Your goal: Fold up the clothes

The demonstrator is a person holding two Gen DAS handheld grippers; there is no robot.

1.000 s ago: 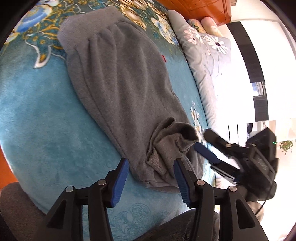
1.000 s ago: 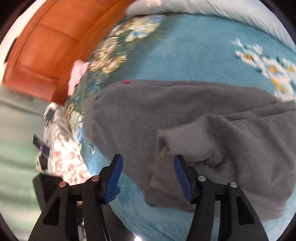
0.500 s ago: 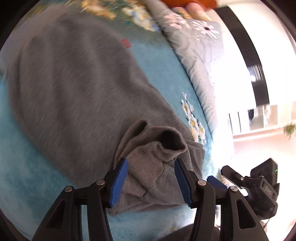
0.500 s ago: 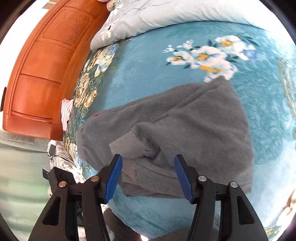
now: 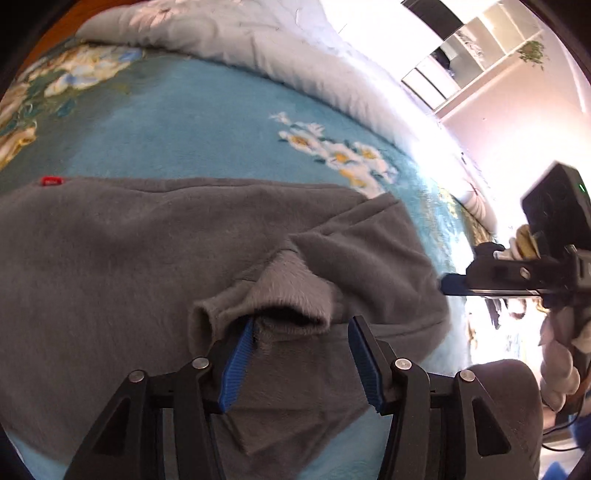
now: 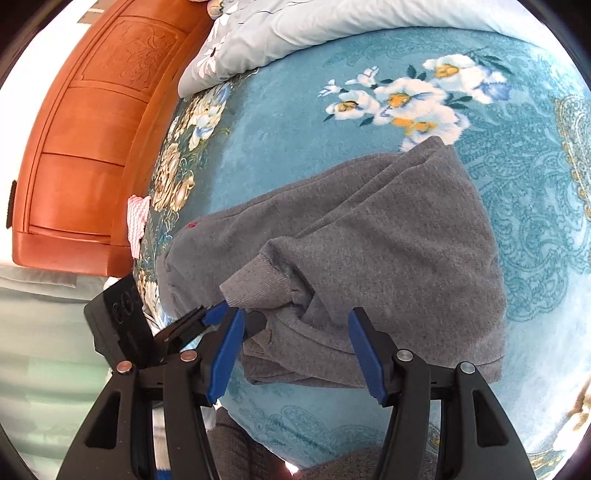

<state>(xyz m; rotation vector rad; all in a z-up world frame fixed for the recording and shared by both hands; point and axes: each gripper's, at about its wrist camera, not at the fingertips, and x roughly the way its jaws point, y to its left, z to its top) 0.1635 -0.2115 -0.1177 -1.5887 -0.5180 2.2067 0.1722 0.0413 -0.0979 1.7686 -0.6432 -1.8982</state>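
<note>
A grey fleece garment [image 5: 129, 258] [image 6: 388, 229] lies on the blue floral blanket [image 5: 184, 122], one limb folded back over the body. Its ribbed cuff [image 5: 280, 306] [image 6: 258, 284] rests on top near the front edge, and a small red tag [image 5: 51, 181] marks the far seam. My left gripper [image 5: 299, 354] stands open right at the cuff, the left fingertip [image 5: 249, 328] slipped under the cuff's edge, the pads not pressing. My right gripper [image 6: 295, 343] hovers open over the garment's near edge, holding nothing. In the right wrist view the left gripper [image 6: 207, 317] shows beside the cuff.
A pale quilt [image 5: 258, 44] [image 6: 295, 29] lies along the far side of the bed. The orange wooden headboard [image 6: 74, 129] stands at the left, with a pink-and-white cloth [image 6: 136, 221] at its foot. A person's grey-clad knee [image 5: 498, 406] is at the bed's near edge.
My left gripper has rolled and slid across the garment up to the cuff. My right gripper swung back early on, taking in the whole garment, then held still. Both stayed open.
</note>
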